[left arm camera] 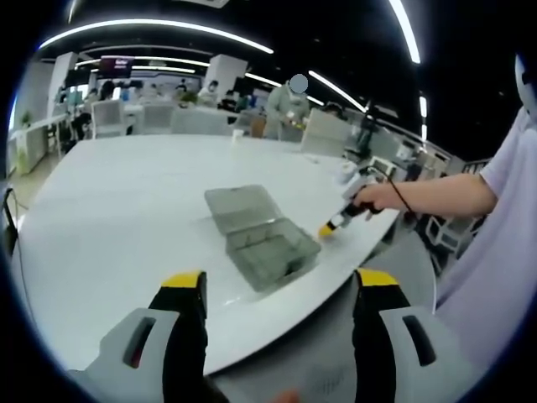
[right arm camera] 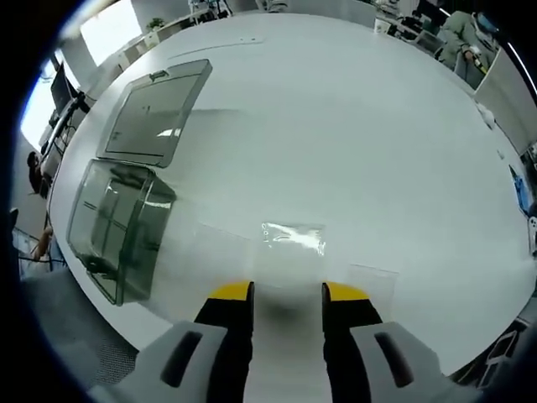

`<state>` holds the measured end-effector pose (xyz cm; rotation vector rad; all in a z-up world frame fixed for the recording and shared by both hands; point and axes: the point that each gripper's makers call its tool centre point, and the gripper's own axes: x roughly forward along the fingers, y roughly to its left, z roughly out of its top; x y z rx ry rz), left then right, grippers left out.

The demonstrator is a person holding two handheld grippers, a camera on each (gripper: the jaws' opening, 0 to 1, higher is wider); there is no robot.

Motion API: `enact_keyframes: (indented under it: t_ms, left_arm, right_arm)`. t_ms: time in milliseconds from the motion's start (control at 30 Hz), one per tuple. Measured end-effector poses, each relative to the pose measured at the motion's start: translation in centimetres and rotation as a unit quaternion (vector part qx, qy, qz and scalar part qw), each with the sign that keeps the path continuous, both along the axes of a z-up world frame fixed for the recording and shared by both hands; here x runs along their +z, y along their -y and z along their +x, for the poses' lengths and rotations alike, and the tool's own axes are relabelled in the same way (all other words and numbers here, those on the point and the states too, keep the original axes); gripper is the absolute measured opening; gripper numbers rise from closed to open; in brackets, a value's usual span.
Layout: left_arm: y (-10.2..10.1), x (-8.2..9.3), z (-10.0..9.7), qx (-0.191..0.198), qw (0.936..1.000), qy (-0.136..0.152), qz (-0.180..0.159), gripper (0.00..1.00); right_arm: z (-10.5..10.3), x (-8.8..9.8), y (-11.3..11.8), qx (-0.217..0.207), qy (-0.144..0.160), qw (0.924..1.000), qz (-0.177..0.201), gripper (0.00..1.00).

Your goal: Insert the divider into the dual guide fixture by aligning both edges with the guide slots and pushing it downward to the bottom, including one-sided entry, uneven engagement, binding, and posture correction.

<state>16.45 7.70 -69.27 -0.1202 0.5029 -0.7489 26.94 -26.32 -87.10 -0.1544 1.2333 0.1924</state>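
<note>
1. Right gripper (right arm camera: 288,294): hovers low over the white table (right arm camera: 361,143), jaws spread apart, holding nothing.
2. Left gripper (left arm camera: 281,281): hangs back off the near table edge, jaws wide apart as well, nothing between them.
3. Divider (right arm camera: 294,237): looks to be the clear sheet lying flat on the table, caught by a glare patch, just ahead of the right gripper's tips and roughly centred on the gap between them.
4. Long axis of the sheet: runs across the right gripper view, crosswise to the jaws; hard to trace the exact edges, being transparent. Fainter clear outlines show beside it, too dim to name.
5. Guide fixture (right arm camera: 117,227): a clear compartmented box, off to the left of the divider and apart from it, with its lid (right arm camera: 155,113) lying open beyond.
6. In the left gripper view, shows the same fixture (left arm camera: 270,245) mid-table, with the right gripper (left arm camera: 325,230) beside it, tips near the table, held by a person's hand (left arm camera: 377,197).
7. Judgement: nearer by far is the right gripper; probably calls for a short reach forward and down to one edge of the flat sheet, then a carry leftward to the slots. Insertion not yet begun.
</note>
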Motion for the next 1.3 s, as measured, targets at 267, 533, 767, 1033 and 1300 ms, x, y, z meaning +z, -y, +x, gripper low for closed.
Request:
enact_keyframes:
  t_ms: [267, 533, 767, 1033, 1300]
  left_arm:
    - [0.2, 0.2, 0.1, -0.003, 1.0000, 0.004, -0.003, 0.69]
    - [0.1, 0.2, 0.1, -0.003, 1.0000, 0.003, -0.002, 0.68]
    - [0.0, 0.3, 0.3, -0.001, 1.0000, 0.004, -0.002, 0.68]
    - [0.1, 0.4, 0.3, 0.002, 1.0000, 0.006, -0.008, 0.68]
    - [-0.1, 0.1, 0.1, 0.004, 1.0000, 0.002, -0.005, 0.67]
  right_arm:
    - [-0.5, -0.5, 0.1, 0.003, -0.017, 0.9998, -0.012, 0.30]
    - [-0.3, -0.7, 0.2, -0.012, -0.037, 0.9992, -0.013, 0.30]
    - [-0.3, -0.6, -0.6, -0.016, -0.060, 0.9981, 0.004, 0.37]
    - [-0.3, -0.3, -0.2, -0.003, -0.066, 0.9978, -0.006, 0.35]
    - [0.1, -0.2, -0.4, -0.019, -0.068, 0.9975, 0.000, 0.36]
